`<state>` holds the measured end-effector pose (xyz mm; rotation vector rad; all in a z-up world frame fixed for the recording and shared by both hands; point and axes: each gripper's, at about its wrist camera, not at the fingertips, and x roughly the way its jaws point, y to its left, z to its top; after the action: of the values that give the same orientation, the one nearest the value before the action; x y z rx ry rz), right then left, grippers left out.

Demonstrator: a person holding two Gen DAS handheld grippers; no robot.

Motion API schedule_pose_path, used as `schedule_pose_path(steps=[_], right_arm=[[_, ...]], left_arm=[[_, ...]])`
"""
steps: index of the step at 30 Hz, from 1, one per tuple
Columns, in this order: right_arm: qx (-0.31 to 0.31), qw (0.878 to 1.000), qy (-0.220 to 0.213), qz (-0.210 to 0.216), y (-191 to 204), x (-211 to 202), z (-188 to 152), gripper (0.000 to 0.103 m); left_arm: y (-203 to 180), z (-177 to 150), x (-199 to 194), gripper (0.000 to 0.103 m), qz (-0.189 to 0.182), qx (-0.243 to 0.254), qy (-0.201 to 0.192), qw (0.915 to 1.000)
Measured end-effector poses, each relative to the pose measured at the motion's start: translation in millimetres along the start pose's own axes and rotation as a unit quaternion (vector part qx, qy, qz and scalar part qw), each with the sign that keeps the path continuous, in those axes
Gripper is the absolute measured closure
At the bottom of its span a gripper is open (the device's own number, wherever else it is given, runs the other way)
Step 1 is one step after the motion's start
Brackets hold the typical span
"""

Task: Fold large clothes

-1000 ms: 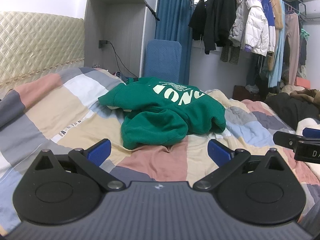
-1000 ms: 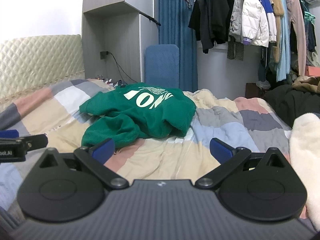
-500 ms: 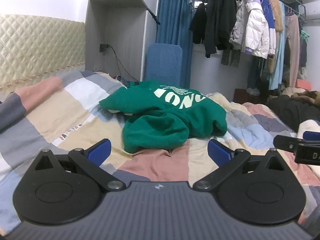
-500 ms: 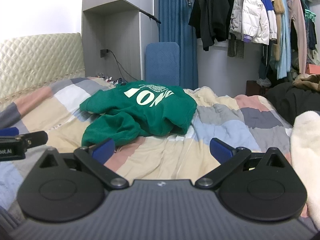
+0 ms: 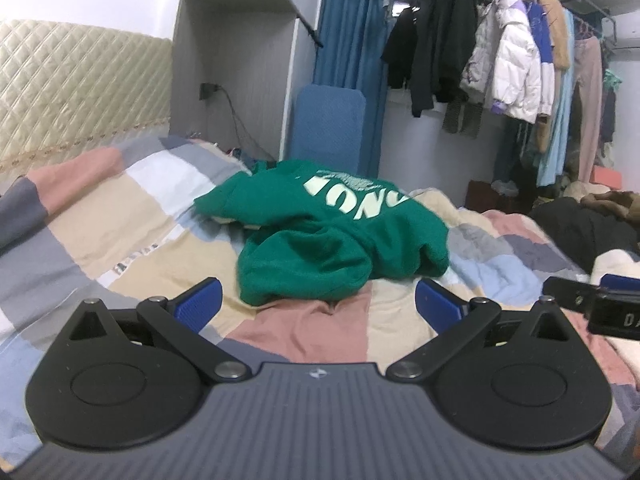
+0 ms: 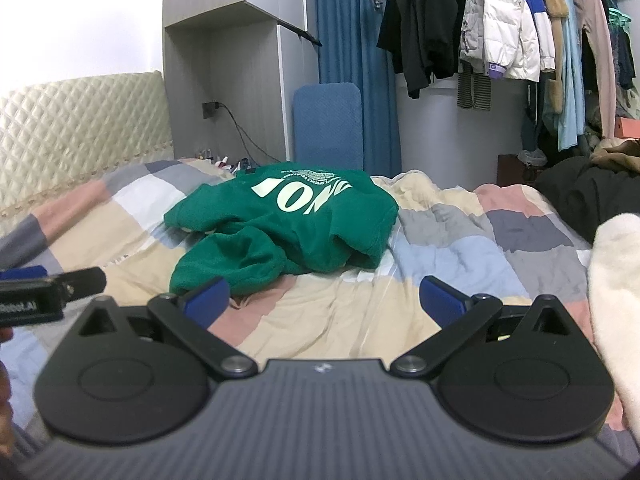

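Left wrist view: left gripper (image 5: 316, 300) and right gripper (image 6: 324, 300), jaws apart, approach the crumpled green sweatshirt (image 5: 340, 236); next, grasp its edge.

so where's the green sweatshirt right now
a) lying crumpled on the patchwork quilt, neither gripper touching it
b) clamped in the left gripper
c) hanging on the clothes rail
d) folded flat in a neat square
a: the green sweatshirt lies bunched on the patchwork quilt, while the left gripper and right gripper are both open and short of it.
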<state>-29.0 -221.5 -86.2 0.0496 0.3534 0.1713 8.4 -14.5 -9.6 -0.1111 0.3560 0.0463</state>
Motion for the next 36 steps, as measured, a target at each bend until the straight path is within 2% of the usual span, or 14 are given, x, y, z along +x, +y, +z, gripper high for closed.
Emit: schedule_pose_path(steps=[7, 18, 21, 26, 29, 32, 36], right_arm=[[0.014, 1.0, -0.003, 0.007, -8, -6, 0, 0.0], [0.025, 1.0, -0.006, 0.011, -21, -13, 0, 0.0], [0.034, 0.999, 0.0, 0.016, -26, -10, 1, 0.0], [0.06, 0.998, 0.014, 0.021, -35, -1, 0, 0.0], [0.072, 0.995, -0.006, 0.066, -36, 1, 1, 0.0], [0.053, 0.997, 0.001, 0.05, -29, 13, 7, 0.0], [0.063, 0.997, 0.01, 0.037, -30, 32, 18, 0.0]], left_arm=[[-7, 13, -14, 0.0, -0.003, -0.009, -0.003, 1.0], [-38, 27, -30, 0.0, 0.001, 0.012, -0.008, 0.9999], [-45, 36, -29, 0.0, -0.017, 0.012, -0.01, 0.9997], [-48, 49, -13, 0.0, -0.039, 0.0, -0.003, 0.9992], [-42, 56, 5, 0.0, -0.041, -0.011, 0.01, 0.999], [-35, 63, 24, 0.0, -0.04, -0.013, 0.017, 0.999], [-27, 73, 54, 0.0, -0.043, -0.01, 0.031, 0.9986]])
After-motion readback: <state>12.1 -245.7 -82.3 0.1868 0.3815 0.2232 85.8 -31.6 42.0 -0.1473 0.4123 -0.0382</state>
